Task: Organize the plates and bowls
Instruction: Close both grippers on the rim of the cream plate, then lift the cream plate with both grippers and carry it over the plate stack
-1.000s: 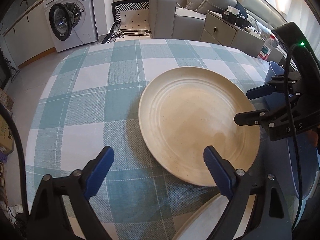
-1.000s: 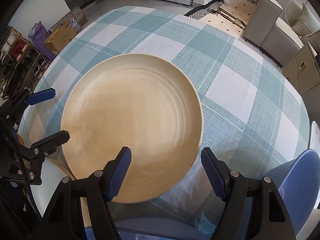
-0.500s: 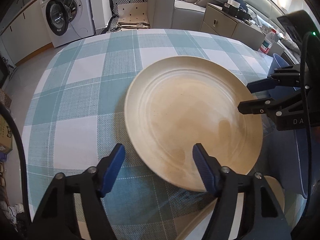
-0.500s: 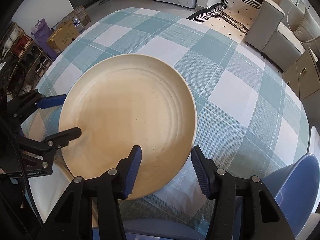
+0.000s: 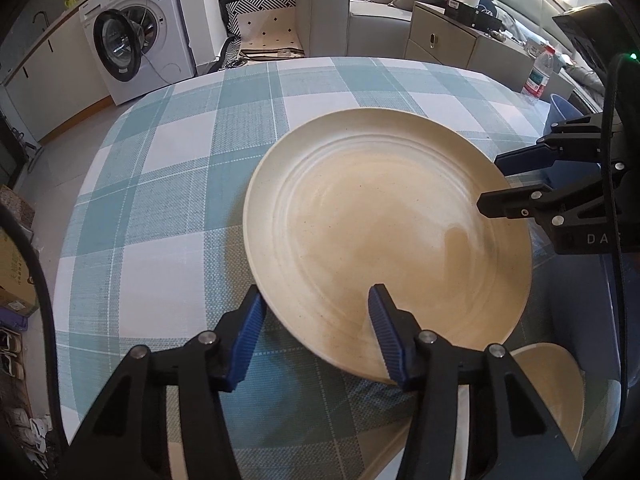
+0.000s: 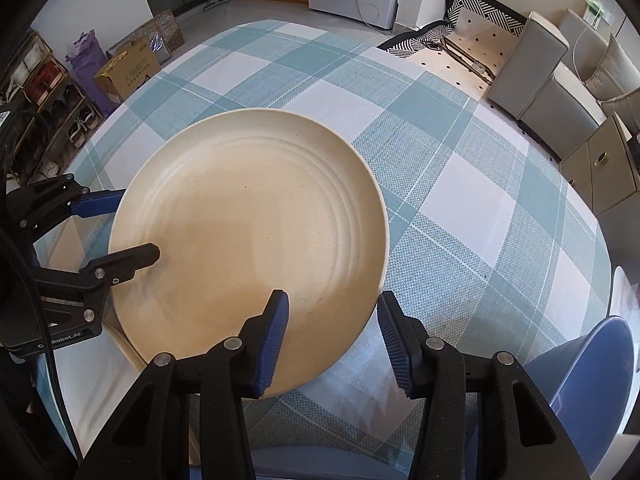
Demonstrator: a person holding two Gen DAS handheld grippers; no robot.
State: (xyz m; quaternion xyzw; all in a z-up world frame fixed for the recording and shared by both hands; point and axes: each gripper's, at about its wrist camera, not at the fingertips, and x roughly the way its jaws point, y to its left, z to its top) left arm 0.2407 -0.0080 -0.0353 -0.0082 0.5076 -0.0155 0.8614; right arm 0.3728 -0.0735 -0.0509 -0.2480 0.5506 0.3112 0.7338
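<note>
A large cream plate (image 5: pixel 384 236) lies on the checked tablecloth (image 5: pixel 180 200); it also shows in the right wrist view (image 6: pixel 248 244). My left gripper (image 5: pixel 316 336) is open and straddles the plate's near rim, one finger over the plate and one outside it. My right gripper (image 6: pixel 330 336) is open and straddles the rim on the opposite side. The right gripper shows at the right of the left wrist view (image 5: pixel 492 182), and the left gripper at the left of the right wrist view (image 6: pixel 138 224). A second cream dish (image 5: pixel 560 392) lies partly under the plate's near edge.
A blue bowl (image 6: pixel 596 392) sits at the table's near right corner. A blue cup (image 5: pixel 562 106) and a water bottle (image 5: pixel 540 74) stand at the far right. A washing machine (image 5: pixel 136 48) and sofas stand beyond the table.
Both grippers have moved in toward the plate and their jaws have narrowed. Each now has one finger over the plate's rim.
</note>
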